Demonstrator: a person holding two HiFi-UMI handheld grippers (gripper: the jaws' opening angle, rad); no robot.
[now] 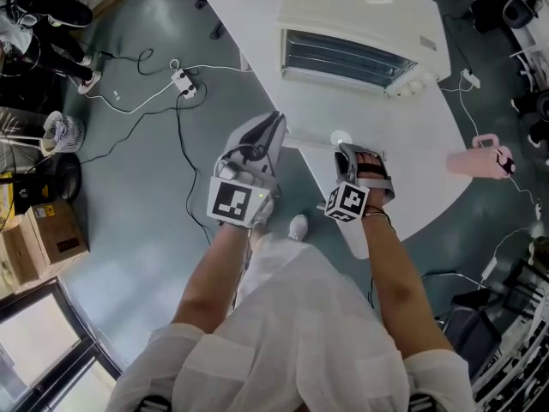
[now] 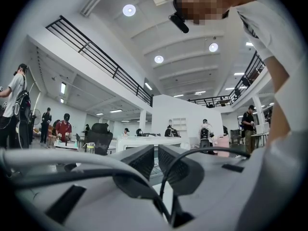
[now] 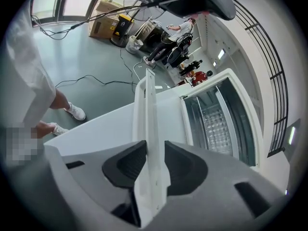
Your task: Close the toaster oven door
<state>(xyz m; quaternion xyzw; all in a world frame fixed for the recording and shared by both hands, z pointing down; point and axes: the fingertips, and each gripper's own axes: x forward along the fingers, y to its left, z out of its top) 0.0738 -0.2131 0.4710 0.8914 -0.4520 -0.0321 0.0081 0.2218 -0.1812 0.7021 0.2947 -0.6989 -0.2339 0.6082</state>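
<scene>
White and thin, the toaster oven door (image 1: 313, 118) is dropped fully open, reaching forward from the foot of the toaster oven (image 1: 360, 15) toward the person, low over the white table (image 1: 257, 24). In the right gripper view the door (image 3: 150, 124) shows edge-on as a narrow pale slab running away to the oven's base. The oven stands on the far part of the table with its front to the person. Its chamber is bare to view, showing a wire rack (image 1: 343, 58) inside, and pale knobs (image 1: 412, 84) sit at the right end of its front. The right gripper (image 1: 358, 151) is at the door's free edge. Its jaws stand wide, one above and one below the slab, and the dark pads (image 3: 127, 160) lie against both faces, so this gripper (image 3: 155, 146) grips the door itself. The left gripper (image 1: 276, 123) hangs just off the table's near-left edge, apart from the door. Its jaws (image 2: 156, 150) are all but together, with nothing between them. Below, on the grey floor (image 1: 146, 187), cables run to a power strip (image 1: 182, 80).
</scene>
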